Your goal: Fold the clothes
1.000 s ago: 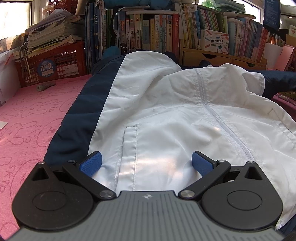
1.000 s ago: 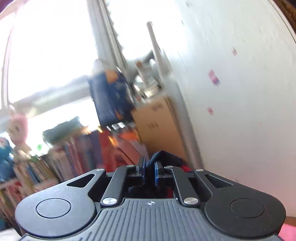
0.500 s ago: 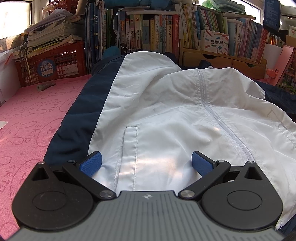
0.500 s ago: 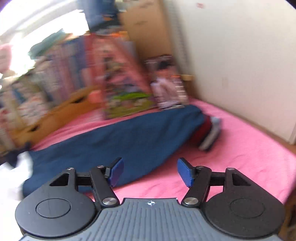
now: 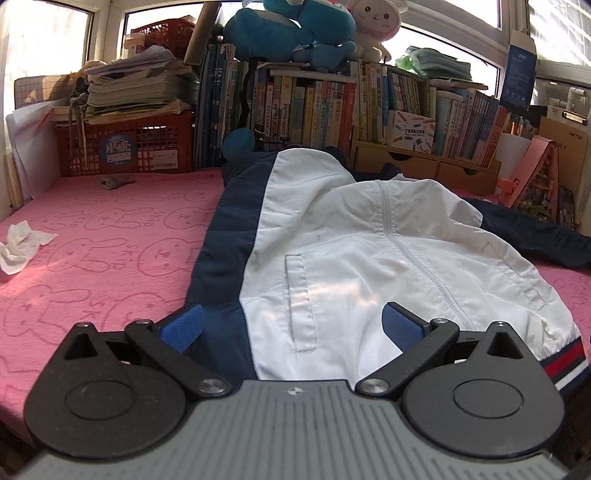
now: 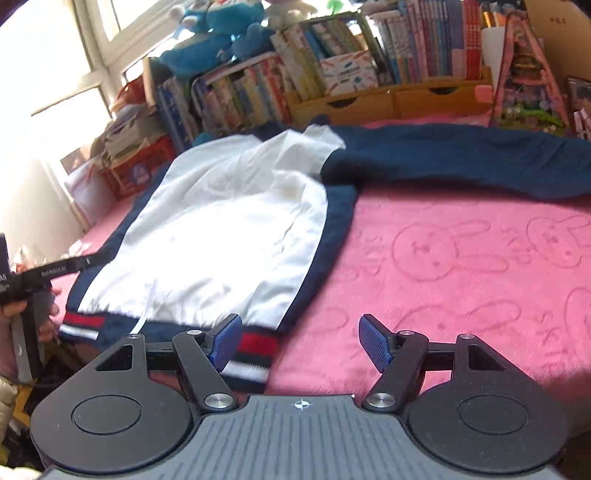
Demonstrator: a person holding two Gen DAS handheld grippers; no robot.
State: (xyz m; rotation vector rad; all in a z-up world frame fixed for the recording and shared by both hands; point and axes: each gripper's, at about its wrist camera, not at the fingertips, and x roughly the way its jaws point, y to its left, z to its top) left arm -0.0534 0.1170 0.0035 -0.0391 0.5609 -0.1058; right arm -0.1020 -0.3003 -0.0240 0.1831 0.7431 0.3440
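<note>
A white jacket (image 5: 369, 254) with navy sides and a red, white and navy striped hem lies front up on the pink bed cover (image 5: 110, 240). It also shows in the right wrist view (image 6: 221, 236), with one navy sleeve (image 6: 461, 158) stretched out to the right. My left gripper (image 5: 291, 326) is open and empty, low over the jacket's hem near the pocket. My right gripper (image 6: 301, 341) is open and empty, just above the hem's right corner (image 6: 255, 354). The left gripper (image 6: 55, 275) shows at the hem's far left in the right wrist view.
Bookshelves (image 5: 332, 110), a red crate of papers (image 5: 125, 144) and plush toys (image 5: 295, 29) line the back of the bed. A crumpled tissue (image 5: 18, 245) lies at the left. Wooden drawers (image 6: 388, 101) and a pink bag (image 6: 524, 85) stand behind the sleeve.
My right gripper let go of the navy sleeve, opened, and swung down and left to the hem's right corner. The sleeve now lies spread on the bed. My left gripper pulled back slightly.
</note>
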